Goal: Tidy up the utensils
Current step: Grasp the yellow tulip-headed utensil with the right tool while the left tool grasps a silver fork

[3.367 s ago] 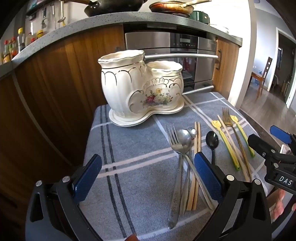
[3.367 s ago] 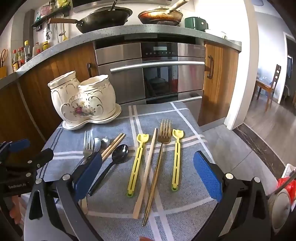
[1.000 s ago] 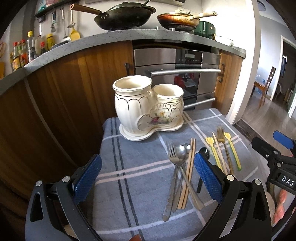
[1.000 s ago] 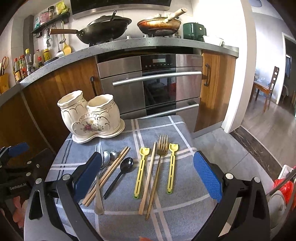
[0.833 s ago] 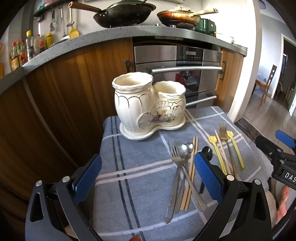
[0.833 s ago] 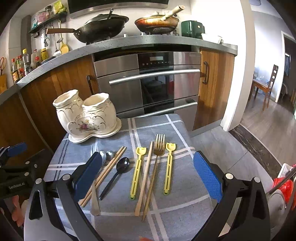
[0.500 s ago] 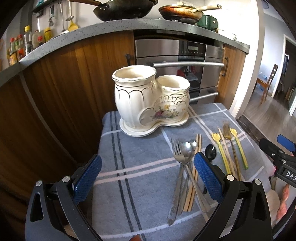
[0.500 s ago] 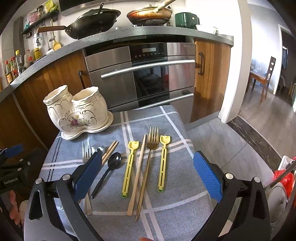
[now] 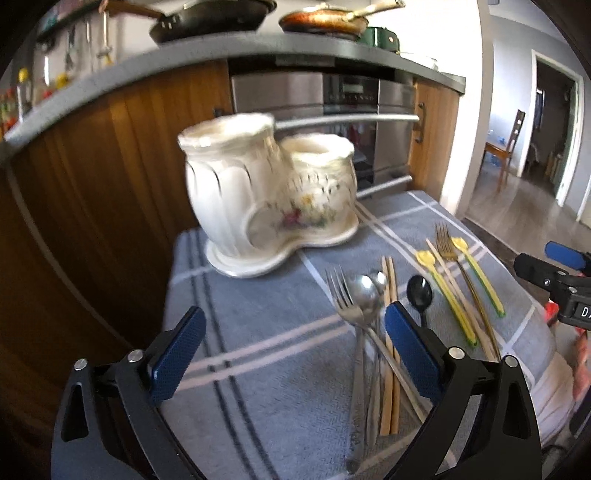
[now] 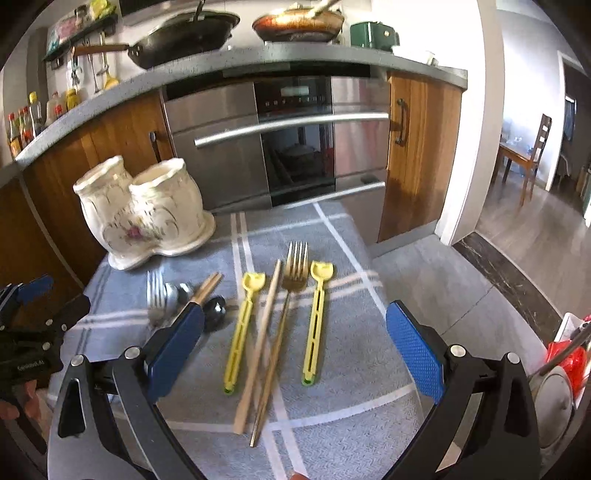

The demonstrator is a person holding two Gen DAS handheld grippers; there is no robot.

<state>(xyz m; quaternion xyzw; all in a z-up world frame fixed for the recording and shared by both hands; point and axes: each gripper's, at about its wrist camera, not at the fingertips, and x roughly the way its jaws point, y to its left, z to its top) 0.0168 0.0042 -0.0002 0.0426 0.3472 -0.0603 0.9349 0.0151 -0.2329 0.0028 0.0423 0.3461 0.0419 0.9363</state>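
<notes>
A cream two-pot ceramic utensil holder stands at the back left of a grey checked cloth. Loose utensils lie in front of it: a silver fork, a silver spoon, wooden chopsticks, a black spoon, two yellow utensils, a gold fork and a single chopstick. My left gripper is open and empty above the cloth. My right gripper is open and empty over the gold fork and yellow utensils.
Wooden cabinets and a steel oven stand right behind the table. Pans sit on the counter above. The table's right edge drops to tiled floor. A red-and-white object sits low right.
Both grippers have moved forward and down toward the cloth, so the utensils look larger. The left view has swung left. Both stay open and empty.
</notes>
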